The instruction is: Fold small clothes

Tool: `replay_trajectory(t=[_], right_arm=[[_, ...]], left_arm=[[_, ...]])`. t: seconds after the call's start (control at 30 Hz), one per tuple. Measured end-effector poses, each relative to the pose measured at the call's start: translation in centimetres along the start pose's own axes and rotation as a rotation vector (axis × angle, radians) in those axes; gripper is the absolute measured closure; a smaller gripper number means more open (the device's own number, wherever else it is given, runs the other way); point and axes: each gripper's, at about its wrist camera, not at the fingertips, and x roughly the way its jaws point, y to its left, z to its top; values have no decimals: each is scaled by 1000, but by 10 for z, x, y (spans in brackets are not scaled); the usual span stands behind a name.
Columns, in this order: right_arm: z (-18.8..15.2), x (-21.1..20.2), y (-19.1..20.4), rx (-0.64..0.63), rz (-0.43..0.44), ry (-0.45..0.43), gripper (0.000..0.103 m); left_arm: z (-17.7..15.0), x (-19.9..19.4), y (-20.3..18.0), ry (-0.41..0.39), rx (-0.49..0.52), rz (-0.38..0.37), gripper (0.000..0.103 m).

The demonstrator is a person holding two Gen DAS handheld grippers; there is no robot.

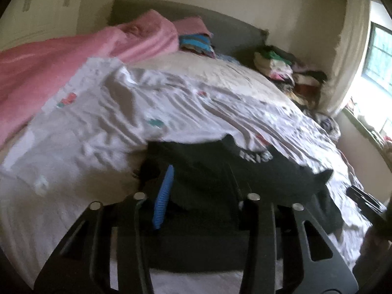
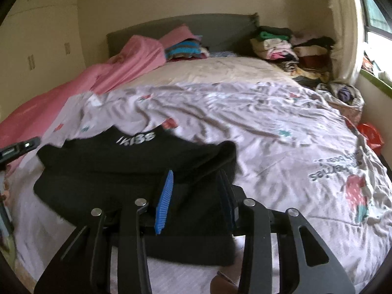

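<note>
A small black garment (image 1: 220, 171) with white lettering lies partly folded on the pale printed bedsheet (image 1: 122, 112). It also shows in the right wrist view (image 2: 127, 166). My left gripper (image 1: 201, 191) hovers over its near left part, jaws wide apart, blue pad (image 1: 163, 196) visible, nothing held. My right gripper (image 2: 196, 196) hovers over the garment's right side, jaws apart, blue pad (image 2: 164, 201) visible, empty. The other gripper's tip (image 2: 19, 148) shows at the left edge.
A pink blanket (image 2: 73, 93) lies along the bed's left side. Folded clothes (image 2: 274, 41) are piled by the grey headboard (image 2: 220, 29) at the back right. A striped stack (image 2: 183, 49) sits mid-back. A window (image 1: 379, 56) is on the right.
</note>
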Motion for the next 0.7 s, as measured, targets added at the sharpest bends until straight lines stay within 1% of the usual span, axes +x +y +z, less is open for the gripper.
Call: replay_trajectory(t=[0.03, 0.07, 0.17, 0.23, 0.37, 0.43, 0.57, 0.7], right_arm=[[-2, 1, 4, -11, 6, 8, 73], [-5, 3, 10, -22, 18, 22, 73], [-11, 8, 24, -49, 50, 57, 74], [-15, 12, 32, -73, 61, 73, 74], [-22, 25, 46, -103, 65, 129, 74], [-25, 33, 49, -111, 55, 153, 74], [-28, 57, 49, -110, 18, 204, 74], [-22, 82, 43, -88, 8, 225, 74]], left_arm=[[-4, 3, -6, 25, 6, -17, 94], [-8, 6, -11, 41, 14, -21, 102], [-24, 16, -34, 108, 86, -34, 102], [-34, 25, -48, 150, 137, -24, 102], [-47, 41, -54, 211, 172, 18, 102], [-48, 46, -50, 219, 164, 32, 102], [-46, 50, -44, 212, 147, 51, 102], [-39, 61, -34, 218, 132, 68, 102]])
